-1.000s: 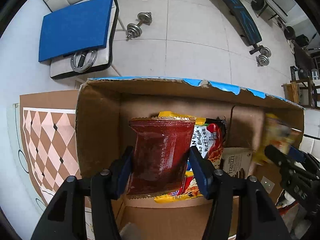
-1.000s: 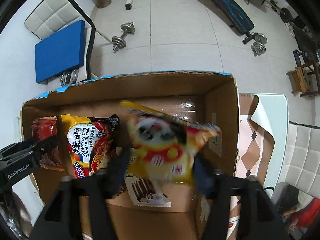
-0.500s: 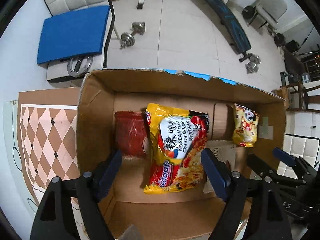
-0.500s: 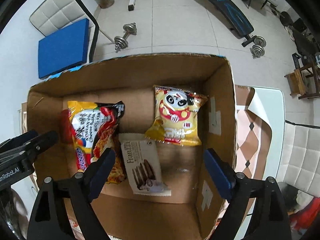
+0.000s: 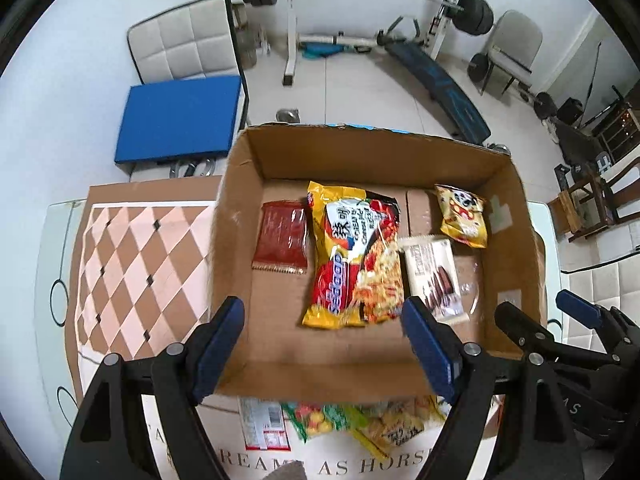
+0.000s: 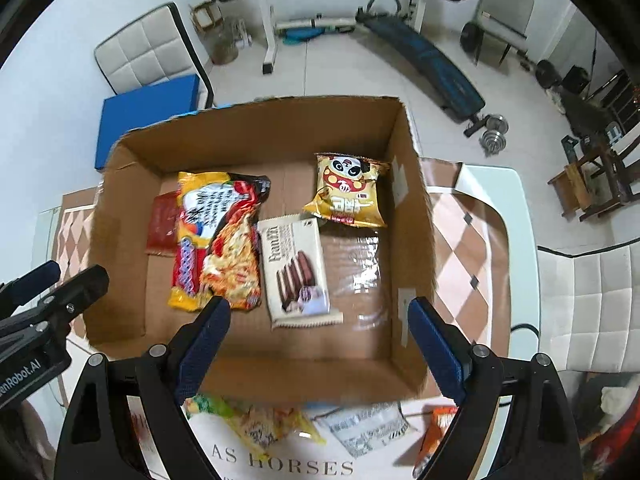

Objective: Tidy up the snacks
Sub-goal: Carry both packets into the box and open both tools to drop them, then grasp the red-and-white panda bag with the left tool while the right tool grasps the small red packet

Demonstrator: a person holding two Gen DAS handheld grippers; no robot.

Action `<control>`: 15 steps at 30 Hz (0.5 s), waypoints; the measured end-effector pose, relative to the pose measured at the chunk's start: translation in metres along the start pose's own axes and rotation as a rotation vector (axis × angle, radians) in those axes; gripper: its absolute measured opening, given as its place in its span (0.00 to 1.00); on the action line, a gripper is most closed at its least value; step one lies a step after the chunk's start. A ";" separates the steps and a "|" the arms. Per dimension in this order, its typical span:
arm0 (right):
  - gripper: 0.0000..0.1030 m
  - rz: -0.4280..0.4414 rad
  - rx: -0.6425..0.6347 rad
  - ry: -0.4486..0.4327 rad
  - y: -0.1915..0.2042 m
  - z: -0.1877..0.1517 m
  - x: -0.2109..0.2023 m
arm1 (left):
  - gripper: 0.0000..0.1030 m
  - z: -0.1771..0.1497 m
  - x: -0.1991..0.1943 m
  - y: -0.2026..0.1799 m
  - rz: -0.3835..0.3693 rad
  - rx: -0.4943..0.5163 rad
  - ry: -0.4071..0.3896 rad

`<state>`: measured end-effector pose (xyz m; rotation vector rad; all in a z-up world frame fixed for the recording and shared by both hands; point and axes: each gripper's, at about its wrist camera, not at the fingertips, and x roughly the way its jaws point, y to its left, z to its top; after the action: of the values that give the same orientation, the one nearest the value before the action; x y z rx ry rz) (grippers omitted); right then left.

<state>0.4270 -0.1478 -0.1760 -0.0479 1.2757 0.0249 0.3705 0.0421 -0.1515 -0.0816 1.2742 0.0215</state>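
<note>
Both my grippers, left and right, gape empty above the box; I risk snagging its near wall reaching the loose packets.

The box is matt brown cardboard with rough torn edges. Inside, the noodle packet at 9 o'clock is glossy crinkled plastic, like the wafer wrapper.
</note>
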 end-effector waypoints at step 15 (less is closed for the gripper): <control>0.90 0.066 0.056 -0.063 0.002 -0.121 -0.064 | 0.78 -0.115 -0.067 0.018 -0.010 -0.023 -0.108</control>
<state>0.2926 -0.1513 -0.1495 0.0431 1.2138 0.0465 0.2398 0.0535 -0.1217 -0.1046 1.1656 0.0316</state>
